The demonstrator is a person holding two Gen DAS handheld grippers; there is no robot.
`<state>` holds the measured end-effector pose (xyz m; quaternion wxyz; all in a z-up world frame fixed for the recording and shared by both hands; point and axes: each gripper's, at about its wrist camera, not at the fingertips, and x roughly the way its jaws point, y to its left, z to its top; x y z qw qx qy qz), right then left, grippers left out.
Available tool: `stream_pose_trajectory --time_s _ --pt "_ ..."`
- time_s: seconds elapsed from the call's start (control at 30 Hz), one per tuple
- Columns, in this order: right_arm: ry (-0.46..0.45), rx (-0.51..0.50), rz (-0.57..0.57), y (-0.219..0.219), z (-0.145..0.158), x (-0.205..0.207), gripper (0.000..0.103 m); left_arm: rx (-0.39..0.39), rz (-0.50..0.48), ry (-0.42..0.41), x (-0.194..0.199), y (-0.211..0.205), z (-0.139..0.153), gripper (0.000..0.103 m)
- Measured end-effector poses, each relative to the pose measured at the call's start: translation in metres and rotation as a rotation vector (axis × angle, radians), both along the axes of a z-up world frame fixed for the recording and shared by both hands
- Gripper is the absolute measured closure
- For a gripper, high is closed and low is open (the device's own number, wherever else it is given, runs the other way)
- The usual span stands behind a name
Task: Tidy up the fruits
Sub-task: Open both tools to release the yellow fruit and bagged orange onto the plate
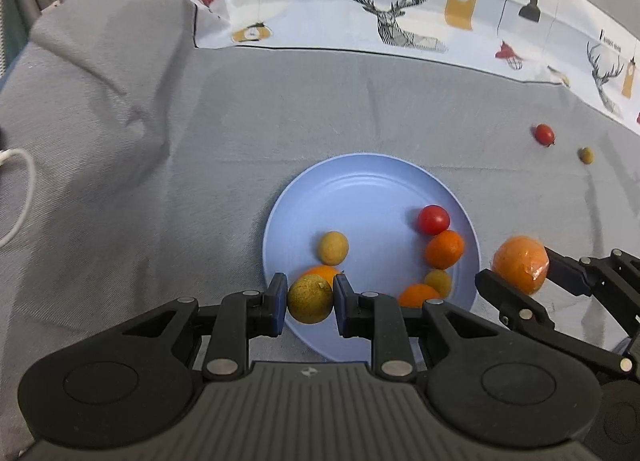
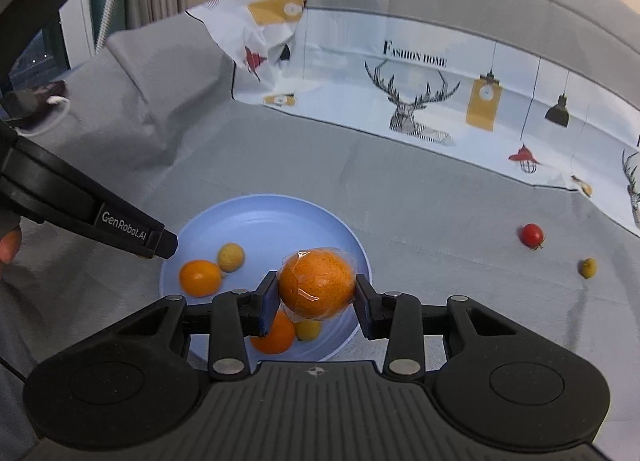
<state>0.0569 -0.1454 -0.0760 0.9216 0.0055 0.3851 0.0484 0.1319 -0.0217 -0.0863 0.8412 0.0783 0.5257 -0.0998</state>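
Note:
A blue plate (image 1: 372, 189) lies on the grey cloth and holds several small fruits: a red tomato (image 1: 433, 219), oranges and yellow-green ones. My left gripper (image 1: 310, 299) is shut on a yellow-green fruit (image 1: 310, 301) above the plate's near left rim. My right gripper (image 2: 316, 293) is shut on a plastic-wrapped orange (image 2: 317, 283) above the plate's (image 2: 264, 213) right side; it also shows in the left wrist view (image 1: 520, 263). A loose red tomato (image 2: 532, 235) and a small yellow-green fruit (image 2: 587, 267) lie on the cloth at the right.
A white printed sheet (image 1: 400, 9) with deer drawings runs along the back. A white cable (image 1: 20, 189) lies at the left. The grey cloth (image 1: 160, 181) is wrinkled at the left.

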Motion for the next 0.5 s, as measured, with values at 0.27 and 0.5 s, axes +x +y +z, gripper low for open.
stream_pose_trajectory --time_s 0.27,0.5 --pt "0.046 0.017 -0.007 -0.007 -0.022 0.023 0.062 0.029 -0.002 0.037 0.018 -0.011 -0.021 0.076" --pt "0.073 0.017 0.013 -0.006 -0.037 0.035 0.062 0.049 -0.002 0.066 0.032 -0.017 -0.036 0.076"
